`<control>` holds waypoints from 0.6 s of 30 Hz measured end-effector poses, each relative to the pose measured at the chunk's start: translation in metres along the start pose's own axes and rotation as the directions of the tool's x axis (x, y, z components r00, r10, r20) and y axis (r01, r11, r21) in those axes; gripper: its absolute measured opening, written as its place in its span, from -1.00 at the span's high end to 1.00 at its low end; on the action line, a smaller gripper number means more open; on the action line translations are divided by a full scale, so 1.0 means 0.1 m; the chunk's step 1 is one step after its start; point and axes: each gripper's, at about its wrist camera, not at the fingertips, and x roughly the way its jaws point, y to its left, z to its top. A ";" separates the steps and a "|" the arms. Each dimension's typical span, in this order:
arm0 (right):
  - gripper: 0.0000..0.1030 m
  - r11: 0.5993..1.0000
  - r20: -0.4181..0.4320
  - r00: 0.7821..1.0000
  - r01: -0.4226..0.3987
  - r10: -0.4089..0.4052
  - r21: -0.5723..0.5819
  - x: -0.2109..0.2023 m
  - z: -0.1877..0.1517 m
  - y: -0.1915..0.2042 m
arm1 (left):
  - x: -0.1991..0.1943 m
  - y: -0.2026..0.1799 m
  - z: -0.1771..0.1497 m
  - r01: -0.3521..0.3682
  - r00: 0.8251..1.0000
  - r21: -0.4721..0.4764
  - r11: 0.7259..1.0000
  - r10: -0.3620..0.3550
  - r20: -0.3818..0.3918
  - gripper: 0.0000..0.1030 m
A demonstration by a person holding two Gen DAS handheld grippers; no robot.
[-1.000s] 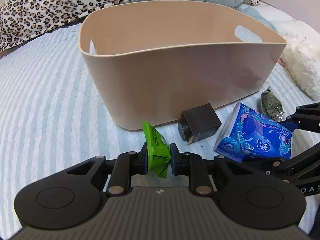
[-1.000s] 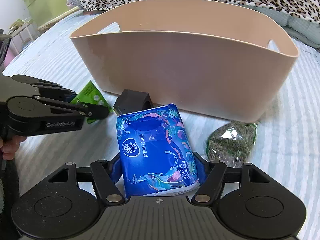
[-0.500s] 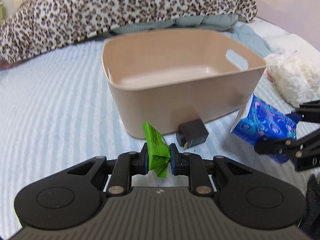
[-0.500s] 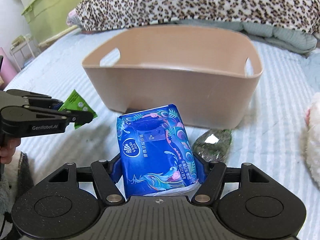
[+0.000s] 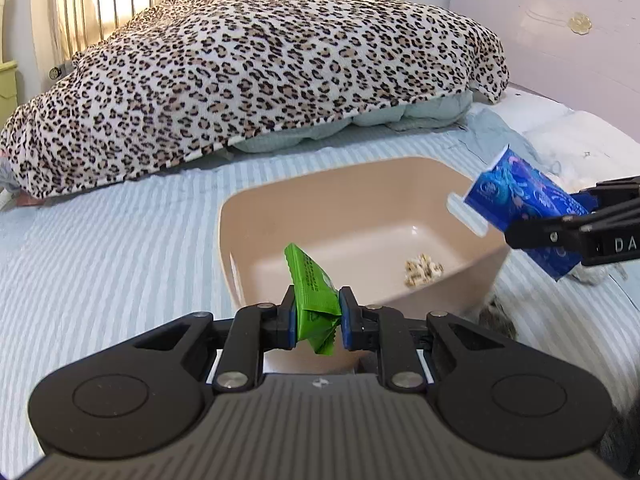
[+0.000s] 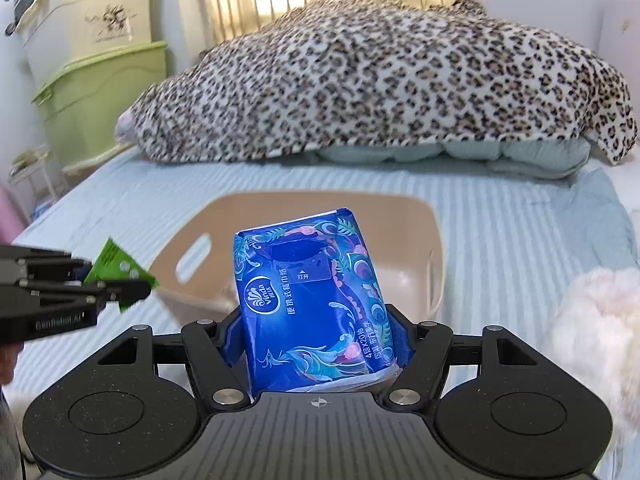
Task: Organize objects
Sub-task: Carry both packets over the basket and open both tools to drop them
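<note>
Striped pale-blue bedding (image 5: 120,248) is the work surface, with a leopard-print blanket (image 5: 248,76) heaped at the back and green storage bins (image 6: 100,92) off to the left. Going left to right — the left gripper (image 5: 318,314) is pinched tight on a green snack packet (image 5: 314,300), held up over the near rim of the tan tub (image 5: 228,248), which looks like the right height to just let go and drop it in. Inside the tub there's only a small pale crumbly cluster (image 5: 422,274) on the floor, can't tell what it is. Further right, the right gripper (image 6: 316,344) is clamped on a blue tissue pack (image 6: 312,300), hovering by the tub's right side — probably queued up next. A white fluffy thing (image 6: 600,328) sits on the bed at far right.
</note>
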 end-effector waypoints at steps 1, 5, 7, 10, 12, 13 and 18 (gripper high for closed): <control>-0.26 1.000 0.006 1.000 0.005 -0.005 0.005 0.04 0.04 -0.02 | 0.05 0.00 0.03 -0.006 1.000 0.000 1.000 0.006 -0.002 0.58; -0.26 0.999 0.013 0.999 0.030 -0.030 0.018 0.26 0.19 -0.05 | 0.33 -0.02 0.17 -0.032 0.999 0.005 0.999 0.032 -0.026 0.58; -0.26 0.999 0.004 0.999 0.046 -0.046 0.026 0.39 0.23 -0.08 | 0.48 -0.03 0.21 -0.054 0.997 0.024 0.998 0.055 -0.045 0.58; -0.26 0.997 -0.025 0.997 0.073 -0.073 0.024 0.61 0.25 -0.11 | 0.71 -0.03 0.25 -0.065 0.995 0.028 0.998 0.067 -0.080 0.58; -0.26 0.995 -0.050 0.994 0.094 -0.093 0.015 0.74 0.23 -0.13 | 0.86 -0.06 0.26 -0.073 0.992 0.035 0.997 0.076 -0.105 0.58; -0.23 0.995 -0.060 0.993 0.101 -0.100 0.012 0.80 0.22 -0.14 | 0.92 -0.06 0.26 -0.076 0.990 0.039 0.996 0.080 -0.117 0.58; -0.18 0.992 -0.123 0.985 0.123 -0.123 -0.003 1.04 0.17 -0.17 | 1.18 -0.12 0.19 -0.091 0.975 0.038 0.995 0.097 -0.199 0.57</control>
